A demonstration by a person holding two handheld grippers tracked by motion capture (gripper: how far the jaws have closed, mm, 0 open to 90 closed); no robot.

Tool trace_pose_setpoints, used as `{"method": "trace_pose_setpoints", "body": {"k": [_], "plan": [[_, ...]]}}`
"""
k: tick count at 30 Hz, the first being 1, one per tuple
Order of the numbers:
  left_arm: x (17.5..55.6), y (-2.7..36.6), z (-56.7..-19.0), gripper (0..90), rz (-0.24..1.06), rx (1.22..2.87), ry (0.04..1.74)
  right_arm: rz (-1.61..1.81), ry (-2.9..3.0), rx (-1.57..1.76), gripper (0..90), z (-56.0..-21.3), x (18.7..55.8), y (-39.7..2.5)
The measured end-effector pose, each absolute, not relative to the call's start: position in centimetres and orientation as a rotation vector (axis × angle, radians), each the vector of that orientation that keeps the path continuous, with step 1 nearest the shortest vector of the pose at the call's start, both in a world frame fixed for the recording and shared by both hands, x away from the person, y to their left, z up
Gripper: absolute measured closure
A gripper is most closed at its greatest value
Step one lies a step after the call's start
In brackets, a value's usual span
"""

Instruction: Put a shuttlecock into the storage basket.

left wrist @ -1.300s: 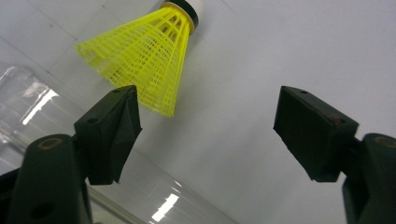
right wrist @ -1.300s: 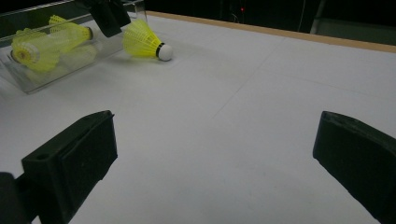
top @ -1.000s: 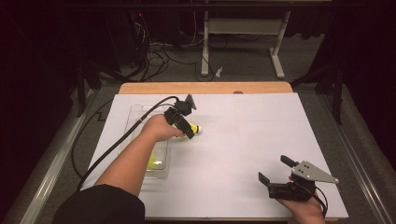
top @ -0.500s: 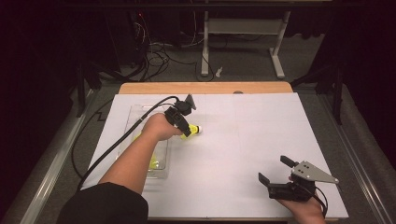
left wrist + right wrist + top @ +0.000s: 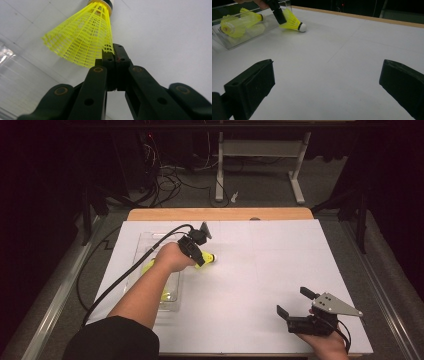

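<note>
Jaws of the left gripper (image 5: 113, 53) are pressed together on the rim of a yellow shuttlecock's (image 5: 83, 35) mesh skirt, pinching a thin edge of the plastic lattice between the two black pads. In the left gripper view the skirt fans out up and to the left of the pinch, and the white cork tip with its dark band points away toward the top of the frame, over the white table cover (image 5: 165, 35). From the high view the same shuttlecock (image 5: 206, 259) sits just right of the clear plastic tray (image 5: 145, 242), its cork end pointing right; whether the cork touches the sheet or hangs just above it cannot be told. The right gripper view shows it (image 5: 292, 23) tilted, cork low and toward the table, with the left gripper's black jaws (image 5: 277, 13) coming down onto the skirt from above.

The left hand (image 5: 172, 257) wraps the gripper body, forearm stretched diagonally across the tray from the lower left, cable trailing off to the left edge of the table.

More yellow shuttlecocks (image 5: 237, 22) lie on their sides inside the tray (image 5: 249, 35).

The right gripper (image 5: 299, 307) rests low near the front right corner of the table (image 5: 280, 245), well apart from the shuttlecock. Its jaws stand wide apart with nothing between them, bare white surface showing in the gap. The right hand (image 5: 327, 342) holds it from below, grey three-cornered plate on top.
</note>
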State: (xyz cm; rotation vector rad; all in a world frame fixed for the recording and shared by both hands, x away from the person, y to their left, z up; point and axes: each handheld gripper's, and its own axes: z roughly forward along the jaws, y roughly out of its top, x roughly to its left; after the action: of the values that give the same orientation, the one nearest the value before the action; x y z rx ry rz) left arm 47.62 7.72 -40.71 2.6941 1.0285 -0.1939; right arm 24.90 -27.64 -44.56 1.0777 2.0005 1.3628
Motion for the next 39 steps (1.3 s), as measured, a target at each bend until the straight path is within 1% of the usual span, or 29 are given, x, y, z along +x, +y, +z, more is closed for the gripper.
{"method": "trace_pose_setpoints", "body": {"k": [6,10,25,30,39], "plan": [[47.3,7.9,-40.1,89.9,-0.181,2.705,0.991,1.359,2.003,1.077,0.5,-44.6,24.9,-27.6],[46.9,7.9,-39.8,90.0,-0.203,2.721,0.960,1.358,2.002,1.076,0.7,-44.6,24.9,-27.6],[44.4,8.0,-38.0,90.0,-0.211,2.730,0.849,1.355,2.007,1.070,1.1,-44.6,25.0,-27.5],[43.6,8.5,-36.6,90.0,-0.214,2.698,0.825,1.362,2.000,1.068,0.2,-44.5,25.0,-27.6],[42.3,9.7,-34.4,90.0,-0.177,2.678,0.793,1.352,2.000,1.072,0.1,-44.5,25.0,-27.5]]}}
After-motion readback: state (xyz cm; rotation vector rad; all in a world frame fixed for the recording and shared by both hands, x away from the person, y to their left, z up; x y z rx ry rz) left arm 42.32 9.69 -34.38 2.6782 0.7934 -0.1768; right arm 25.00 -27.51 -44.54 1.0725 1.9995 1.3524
